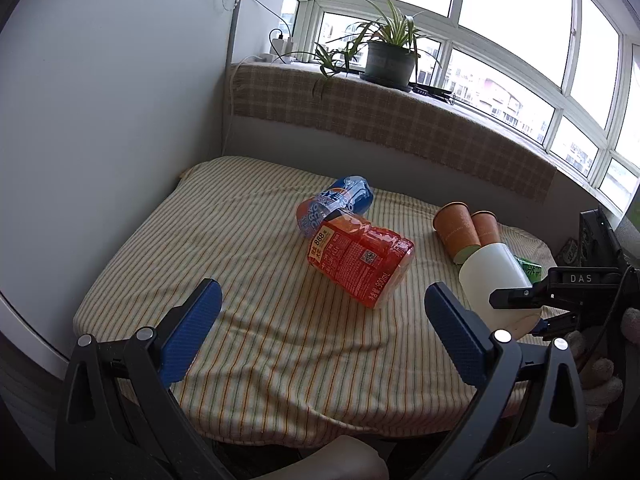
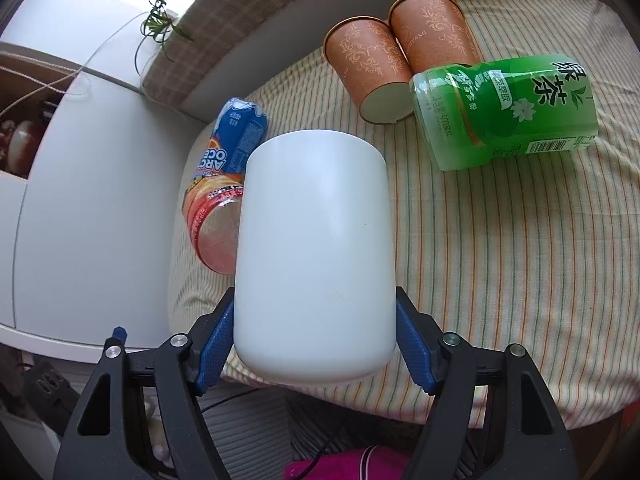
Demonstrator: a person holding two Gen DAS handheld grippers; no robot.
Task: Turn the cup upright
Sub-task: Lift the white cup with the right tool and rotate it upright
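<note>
A plain white cup (image 2: 314, 248) fills the right wrist view. My right gripper (image 2: 314, 340) is shut on its closed base end, blue pads pressed on both sides, and its far end points away from the camera. In the left wrist view the same cup (image 1: 494, 280) is held tilted above the right side of the striped cloth, clamped by the right gripper (image 1: 520, 308). My left gripper (image 1: 320, 332) is open and empty over the near part of the cloth, apart from the cup.
A red bottle (image 1: 360, 262) and a blue bottle (image 1: 340, 204) lie mid-table. Two orange paper cups (image 2: 372, 68) and a green tea bottle (image 2: 504, 108) lie at the far right. A white cabinet (image 1: 100, 120) stands on the left, a windowsill with a potted plant (image 1: 388, 60) behind.
</note>
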